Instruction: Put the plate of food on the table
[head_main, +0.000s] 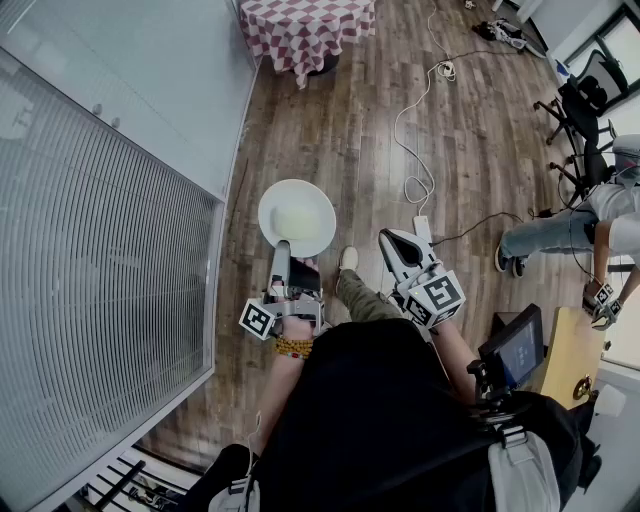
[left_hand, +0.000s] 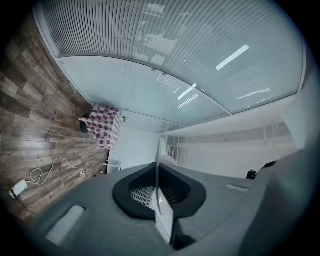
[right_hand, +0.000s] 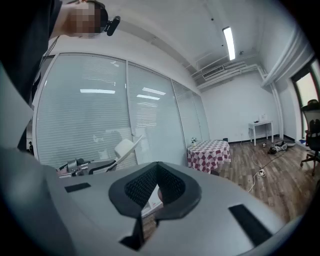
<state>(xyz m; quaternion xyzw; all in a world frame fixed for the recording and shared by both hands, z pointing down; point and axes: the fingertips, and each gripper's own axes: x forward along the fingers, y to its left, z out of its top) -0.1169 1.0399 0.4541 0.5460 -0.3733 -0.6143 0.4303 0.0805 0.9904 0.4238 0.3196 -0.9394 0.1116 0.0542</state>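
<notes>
A white plate (head_main: 297, 217) with a pale mound of food hangs over the wood floor, level in the head view. My left gripper (head_main: 283, 252) is shut on its near rim. In the left gripper view the plate (left_hand: 160, 165) shows edge-on, clamped between the jaws (left_hand: 159, 175). My right gripper (head_main: 393, 241) is to the right of the plate, apart from it, shut with nothing in it. In the right gripper view (right_hand: 156, 169) the plate (right_hand: 125, 148) shows at left. The table (head_main: 308, 27) with a red-and-white checked cloth stands far ahead (left_hand: 106, 127) (right_hand: 209, 154).
A glass wall with blinds (head_main: 100, 250) runs along the left. A white cable and power strip (head_main: 421, 226) lie on the floor ahead to the right. Another person (head_main: 565, 230) sits at right near an office chair (head_main: 585, 105). A small white desk (right_hand: 262, 127) stands at the far wall.
</notes>
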